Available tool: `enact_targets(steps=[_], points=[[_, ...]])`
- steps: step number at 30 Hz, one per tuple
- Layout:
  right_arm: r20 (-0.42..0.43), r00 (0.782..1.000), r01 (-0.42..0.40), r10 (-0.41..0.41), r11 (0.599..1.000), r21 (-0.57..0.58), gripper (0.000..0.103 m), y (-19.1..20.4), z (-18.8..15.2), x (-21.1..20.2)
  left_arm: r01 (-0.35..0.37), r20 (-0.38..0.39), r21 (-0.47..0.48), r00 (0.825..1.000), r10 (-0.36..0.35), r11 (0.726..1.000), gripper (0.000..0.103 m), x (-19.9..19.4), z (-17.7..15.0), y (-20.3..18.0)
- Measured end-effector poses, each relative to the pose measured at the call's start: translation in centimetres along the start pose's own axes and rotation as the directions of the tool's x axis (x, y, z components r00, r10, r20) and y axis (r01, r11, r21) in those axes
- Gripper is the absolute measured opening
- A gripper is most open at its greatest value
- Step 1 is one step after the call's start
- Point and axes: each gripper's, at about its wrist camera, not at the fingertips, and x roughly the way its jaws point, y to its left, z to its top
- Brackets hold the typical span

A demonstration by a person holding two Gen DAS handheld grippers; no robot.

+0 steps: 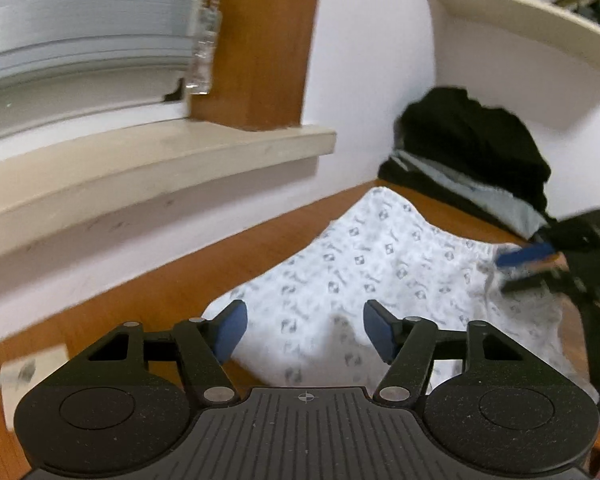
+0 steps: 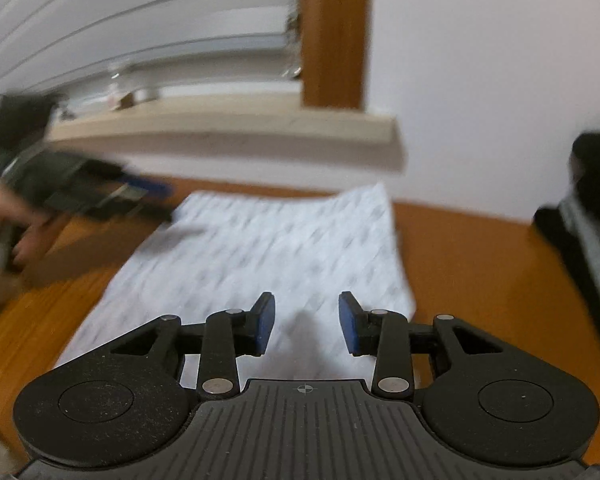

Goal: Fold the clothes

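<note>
Hovering over the patterned garment [image 1: 380, 272], both grippers' jaws gape empty.

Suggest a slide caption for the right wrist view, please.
Open right gripper over white patterned garment on wooden table.

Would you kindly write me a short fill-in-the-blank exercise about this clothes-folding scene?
1. The white patterned garment lies on a ____ wooden table.
2. The pile of clothes by the wall has a ____ garment on top.
3. The left gripper has its jaws ____, with nothing clamped.
4. Each fingertip pad of the right gripper is coloured ____.

Missing words: brown; black; open; blue
</note>
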Motion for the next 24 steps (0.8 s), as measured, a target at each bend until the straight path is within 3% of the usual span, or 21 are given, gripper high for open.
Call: enact_targets(steps=[3, 6, 8, 12, 16, 18, 21, 24], points=[[-0.043, 0.999, -0.024, 0.023, 0.999, -0.022, 0.036, -0.6, -2.2, 0.4, 0.017, -0.068, 0.077, 0.998, -0.011, 0.997, 0.045, 2.1, 1.0, -0.8], [-0.03, 0.998, -0.058, 0.056, 0.996, -0.067, 0.03, -1.8, -3.4, 0.4, 0.016, -0.121, 0.149, 0.993, 0.002, 0.989, 0.043, 4.0, 1.6, -1.0], [-0.049, 0.998, -0.041, 0.035, 0.992, -0.118, 0.026, -2.6, -3.2, 0.6, 0.036, -0.139, 0.148, 0.99, -0.015, 0.988, 0.043, 4.8, 2.2, -0.6], [-0.079, 0.996, 0.025, -0.041, 0.98, -0.197, 0.016, -5.4, -2.1, 2.2, 0.086, -0.133, 0.121, 0.989, -0.07, 0.989, 0.043, 5.4, 3.6, 0.0], [-0.092, 0.975, 0.187, -0.2, 0.973, -0.137, 0.012, -9.1, -0.4, 5.0, 0.158, -0.104, 0.159, 0.984, -0.143, 0.975, 0.044, 5.5, 4.4, -1.6], [-0.083, 0.964, 0.243, -0.252, 0.964, -0.109, 0.018, -9.1, 0.0, 4.8, 0.19, -0.088, 0.201, 0.981, -0.176, 0.961, 0.044, 5.5, 4.4, -2.7], [-0.055, 0.958, 0.275, -0.281, 0.957, -0.09, 0.038, -7.0, -0.5, 3.0, 0.236, -0.064, 0.254, 0.972, -0.227, 0.938, 0.044, 5.1, 4.1, -4.3], [-0.039, 0.956, 0.287, -0.291, 0.955, -0.079, 0.04, -4.7, -1.3, 0.5, 0.27, -0.068, 0.307, 0.963, -0.262, 0.913, 0.044, 4.7, 3.4, -6.0]])
